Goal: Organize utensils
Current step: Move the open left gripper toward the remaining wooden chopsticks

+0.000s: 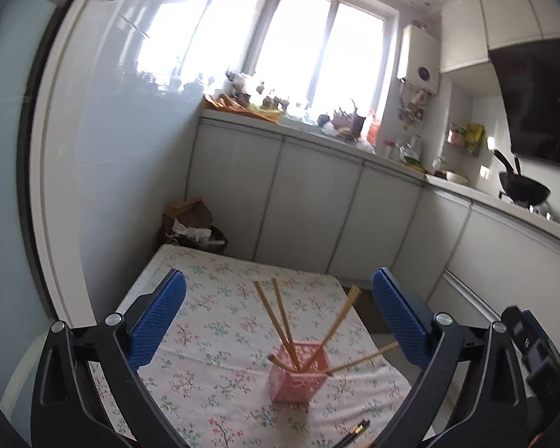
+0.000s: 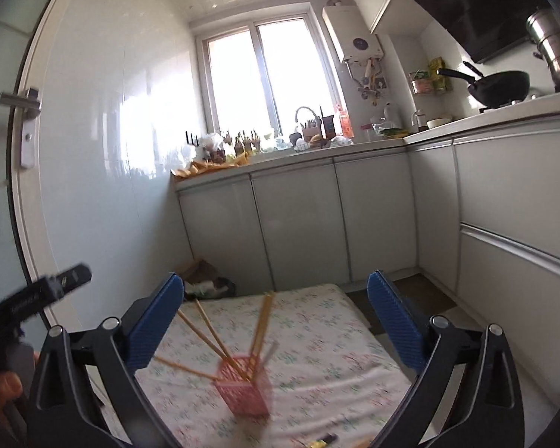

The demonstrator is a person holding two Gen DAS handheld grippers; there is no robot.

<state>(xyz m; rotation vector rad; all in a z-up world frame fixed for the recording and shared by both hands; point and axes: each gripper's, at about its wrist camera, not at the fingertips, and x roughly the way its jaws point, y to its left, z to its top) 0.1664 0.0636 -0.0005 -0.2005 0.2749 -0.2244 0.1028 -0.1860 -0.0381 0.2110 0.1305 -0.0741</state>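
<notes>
Wooden chopsticks (image 1: pixel 280 321) lean splayed in an upright pink basket (image 1: pixel 298 377).

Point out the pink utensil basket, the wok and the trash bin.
pink utensil basket (image 1: pixel 293 384): left wrist view, front wall.
wok (image 2: pixel 502 87): right wrist view, bowl side.
trash bin (image 1: pixel 218 240): left wrist view, rim.

Left gripper (image 1: pixel 279 300) jaws spread wide, right gripper (image 2: pixel 275 304) likewise (both empty), pointing slightly downward

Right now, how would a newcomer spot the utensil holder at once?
Find the table with the floral cloth, below the window. Near its front stands a small pink holder, a square lattice basket. It alone stands upright there, with wooden chopsticks fanning from its top.
</notes>
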